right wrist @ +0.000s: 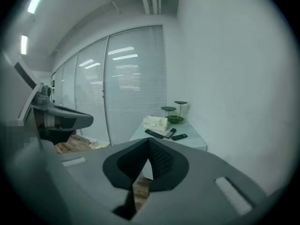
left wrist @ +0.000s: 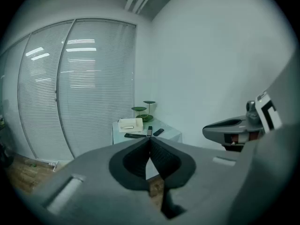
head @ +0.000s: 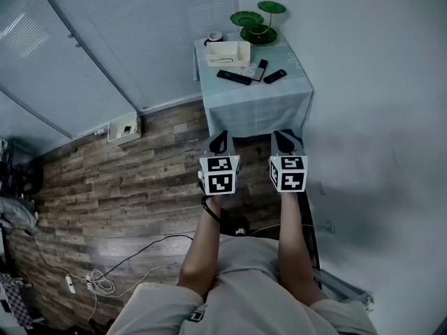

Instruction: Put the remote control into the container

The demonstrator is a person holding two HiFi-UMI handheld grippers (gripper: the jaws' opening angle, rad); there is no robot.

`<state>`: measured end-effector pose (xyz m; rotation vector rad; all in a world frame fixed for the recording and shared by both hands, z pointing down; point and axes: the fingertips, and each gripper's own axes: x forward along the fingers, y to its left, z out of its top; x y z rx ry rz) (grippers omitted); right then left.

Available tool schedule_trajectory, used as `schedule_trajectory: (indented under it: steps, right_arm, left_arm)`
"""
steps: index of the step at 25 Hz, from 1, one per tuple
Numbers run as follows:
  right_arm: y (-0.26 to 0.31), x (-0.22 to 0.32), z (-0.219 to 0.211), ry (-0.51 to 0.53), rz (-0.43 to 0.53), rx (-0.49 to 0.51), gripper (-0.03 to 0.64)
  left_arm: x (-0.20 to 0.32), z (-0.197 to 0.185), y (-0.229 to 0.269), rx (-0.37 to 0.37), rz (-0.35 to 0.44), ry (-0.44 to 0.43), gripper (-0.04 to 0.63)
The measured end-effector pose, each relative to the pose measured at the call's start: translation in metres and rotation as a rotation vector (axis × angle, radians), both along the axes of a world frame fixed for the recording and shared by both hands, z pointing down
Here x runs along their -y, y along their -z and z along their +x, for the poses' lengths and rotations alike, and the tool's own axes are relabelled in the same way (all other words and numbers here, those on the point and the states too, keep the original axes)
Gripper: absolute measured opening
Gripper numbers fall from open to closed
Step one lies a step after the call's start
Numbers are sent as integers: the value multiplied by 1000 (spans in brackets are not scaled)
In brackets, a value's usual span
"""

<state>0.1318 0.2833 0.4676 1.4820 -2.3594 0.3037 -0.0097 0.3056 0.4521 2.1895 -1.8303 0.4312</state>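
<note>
1. Holding one gripper in each hand, the person has both forearms stretched forward above pale shorts (head: 244, 292).
2. The left gripper (head: 221, 135) and the right gripper (head: 285, 137) sit side by side, near each other but not touching. Both tilt slightly downward toward the table, and each carries its marker cube facing the head camera.
3. Left gripper: its own view shows the jaws pressed together at the tips with nothing between them.
4. Right gripper: its own view shows the same condition, jaws together and empty.
5. A wood plank floor (head: 140, 180) lies below the grippers. Loose cables (head: 133, 253) and a power strip (head: 70, 283) lie on it at the lower left of the head view. A white box-like unit (head: 124, 128) sits at the foot of the blinds.
6. The table (head: 258, 110), covered with a pale cloth, stands well beyond both grippers, in the corner between the blinds and the plain wall.
7. Three remotes lie on the cloth. The long remote (head: 234, 77) lies crosswise. The second remote (head: 260, 70) lies just beside its end; contact between the two cannot be determined. The third remote (head: 275, 76) lies nearer the plain wall. All three are outside the container and well apart from both grippers.
8. The container (head: 228, 53), a white open-topped box, stands just behind the long remote.
9. A small cup (head: 214, 38) and a green tiered dish stand (head: 258, 25) occupy the back of the table.
10. Closed blinds (head: 140, 33) cover the windows beyond.
</note>
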Motion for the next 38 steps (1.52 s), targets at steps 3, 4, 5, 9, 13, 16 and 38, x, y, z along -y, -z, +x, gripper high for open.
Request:
schedule_trajectory:
  steps: [3,4,5,9,13,16,38]
  right_arm:
    - [-3,3,-4,14,-7,-15,2]
    - [-5,3,-7,19,-12,-25,2]
    - [-6,3,-9,25,-15,-36,1]
    - [-13,-3,-18,30,-19,-57,1]
    - [-3,4,-13,-11,30,11,0]
    - [2,15,-10,-37,56,55,1]
    - [21,125,-60,-41,33,-58,0]
  left_arm:
    - [2,-8,0,12,-2,13,5]
    - [4,-12,0,13,-4,19,5]
    - [6,-16,0,12,-6,25,5]
    - [3,-29,-1,1,-19,48,5]
    - [7,-35,0,-8,-14,55,5]
    - [15,-33,-3,-13,-2,45,5]
    - [144,-14,-2,-7,14,-77,5]
